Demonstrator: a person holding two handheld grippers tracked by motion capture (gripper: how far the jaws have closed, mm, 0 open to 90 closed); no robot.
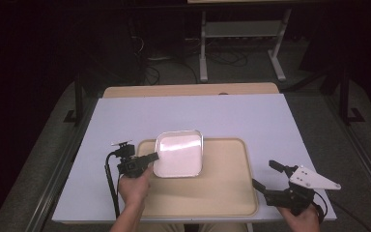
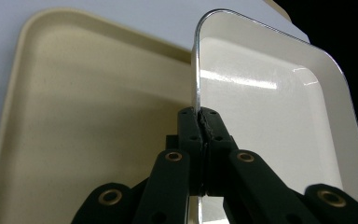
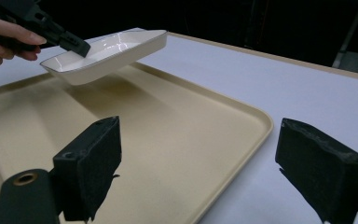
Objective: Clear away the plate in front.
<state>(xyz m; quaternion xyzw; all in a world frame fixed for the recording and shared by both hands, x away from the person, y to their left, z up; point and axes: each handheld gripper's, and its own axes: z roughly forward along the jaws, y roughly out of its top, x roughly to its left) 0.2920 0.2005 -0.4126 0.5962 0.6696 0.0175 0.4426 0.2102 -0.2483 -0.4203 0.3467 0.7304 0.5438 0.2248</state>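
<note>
Left gripper [image 1: 150,157] pinches rim of white square dish [image 1: 178,153], held tilted above beige tray [image 1: 222,193]; thin edge grip risks slip, drop. Right gripper [image 1: 265,176] spread, empty, beside tray.

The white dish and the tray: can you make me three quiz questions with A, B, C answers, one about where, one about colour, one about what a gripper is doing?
1. Where is the white dish?
A. Over the tray's far edge
B. On the floor
C. Under the table

2. What colour is the tray?
A. Blue
B. Beige
C. Red

3. What is the left gripper doing?
A. Hanging wide open
B. Pinching the dish's rim
C. Holding a cup

Answers:
1 A: the right gripper view shows the dish tilted up, its far end off the tray.
2 B: the tray is pale beige on the white table.
3 B: the left gripper view shows both jaws closed on the rim, while the right gripper stands open.
</note>
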